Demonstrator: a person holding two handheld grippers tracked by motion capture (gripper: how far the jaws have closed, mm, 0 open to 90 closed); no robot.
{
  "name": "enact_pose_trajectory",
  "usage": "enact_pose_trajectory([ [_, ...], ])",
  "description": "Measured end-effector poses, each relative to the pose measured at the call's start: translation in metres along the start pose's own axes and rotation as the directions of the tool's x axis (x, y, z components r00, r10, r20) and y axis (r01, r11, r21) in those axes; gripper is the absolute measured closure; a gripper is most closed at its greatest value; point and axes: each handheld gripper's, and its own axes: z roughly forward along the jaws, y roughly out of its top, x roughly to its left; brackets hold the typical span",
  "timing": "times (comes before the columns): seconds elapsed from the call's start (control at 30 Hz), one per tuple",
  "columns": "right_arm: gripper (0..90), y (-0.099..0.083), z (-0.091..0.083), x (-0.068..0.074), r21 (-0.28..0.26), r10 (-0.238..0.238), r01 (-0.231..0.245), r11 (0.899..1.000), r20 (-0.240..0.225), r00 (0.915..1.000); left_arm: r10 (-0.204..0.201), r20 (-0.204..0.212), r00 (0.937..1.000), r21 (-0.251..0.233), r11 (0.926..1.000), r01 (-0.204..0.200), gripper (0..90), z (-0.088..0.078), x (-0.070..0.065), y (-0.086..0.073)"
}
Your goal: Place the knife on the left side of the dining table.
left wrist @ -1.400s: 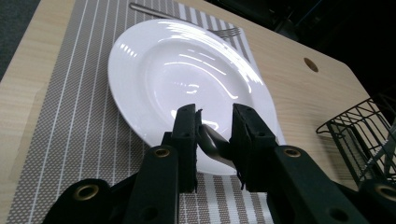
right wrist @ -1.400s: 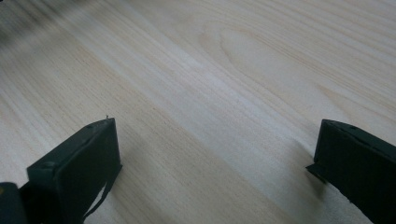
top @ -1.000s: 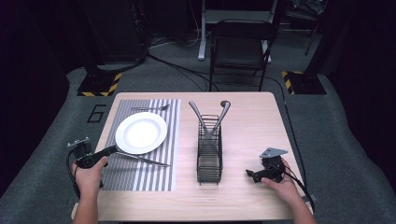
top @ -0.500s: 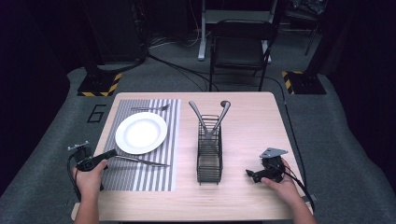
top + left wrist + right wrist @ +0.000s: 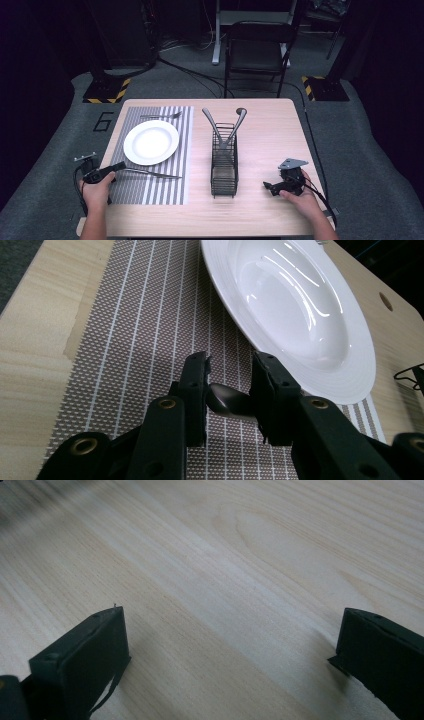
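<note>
A white plate [image 5: 151, 142] [image 5: 300, 315] sits on a striped placemat [image 5: 150, 187] [image 5: 150, 315] at the table's left. Just below the plate a knife [image 5: 152, 173] lies across the mat, its rounded handle end [image 5: 225, 401] pinched between the jaws of my left gripper [image 5: 119, 167] [image 5: 230, 365], which is shut on it at the mat's left edge. A fork [image 5: 160, 116] lies on the mat beyond the plate. My right gripper [image 5: 267, 186] [image 5: 232, 630] rests low over bare wood at the right, jaws wide apart with nothing between them.
A black wire cutlery caddy [image 5: 224, 170] stands mid-table with two utensil handles [image 5: 214, 125] leaning out of it. The wooden table [image 5: 270, 130] has bare room to the caddy's right. A black chair [image 5: 257, 50] stands beyond the far edge.
My left hand and gripper have sunk slightly toward the mat with the knife. The right gripper has kept still.
</note>
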Motion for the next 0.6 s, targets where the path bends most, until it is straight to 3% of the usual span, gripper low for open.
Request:
enact_pose_trajectory([
  [0.6, 0.0, 0.0000, 0.0000, 0.0001, 0.000, 0.000, 0.000, 1.000, 0.000, 1.0000, 0.008, -0.039, 0.9992, 0.036, 0.9993, -0.007, 67.4, 0.0066, 0.0072, -0.0058],
])
